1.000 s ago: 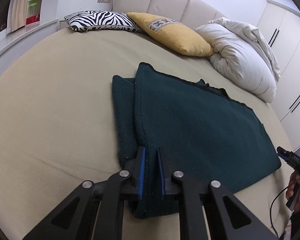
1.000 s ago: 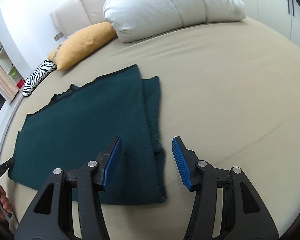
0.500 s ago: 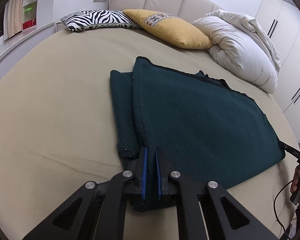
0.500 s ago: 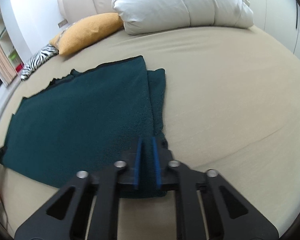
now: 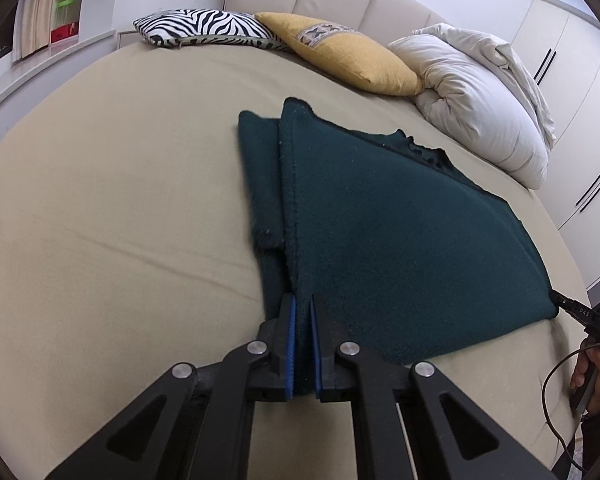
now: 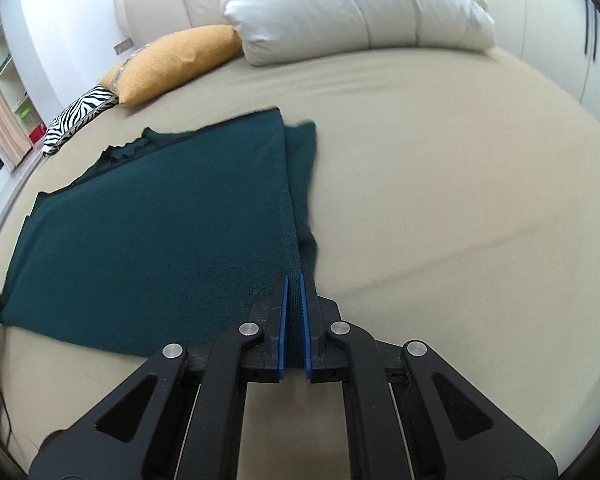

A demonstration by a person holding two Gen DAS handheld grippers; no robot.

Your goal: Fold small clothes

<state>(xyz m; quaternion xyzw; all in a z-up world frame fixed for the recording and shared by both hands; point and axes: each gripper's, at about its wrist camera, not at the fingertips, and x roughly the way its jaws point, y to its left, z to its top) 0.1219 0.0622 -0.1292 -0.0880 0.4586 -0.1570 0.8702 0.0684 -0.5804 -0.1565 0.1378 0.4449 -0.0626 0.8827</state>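
1. Dark green knitted garment (image 5: 400,232) lies flat on the beige bed sheet (image 5: 120,208), with one narrow strip folded along each side edge.
2. My left gripper (image 5: 302,312) is pinched onto the garment's near left corner, cloth between the blue pads.
3. My right gripper (image 6: 294,292) is clamped the same way on the garment's near right corner.
4. Beyond the garment's far edge: mustard yellow cushion (image 5: 348,56), zebra-striped pillow (image 5: 204,32), bundled white duvet (image 5: 484,100).
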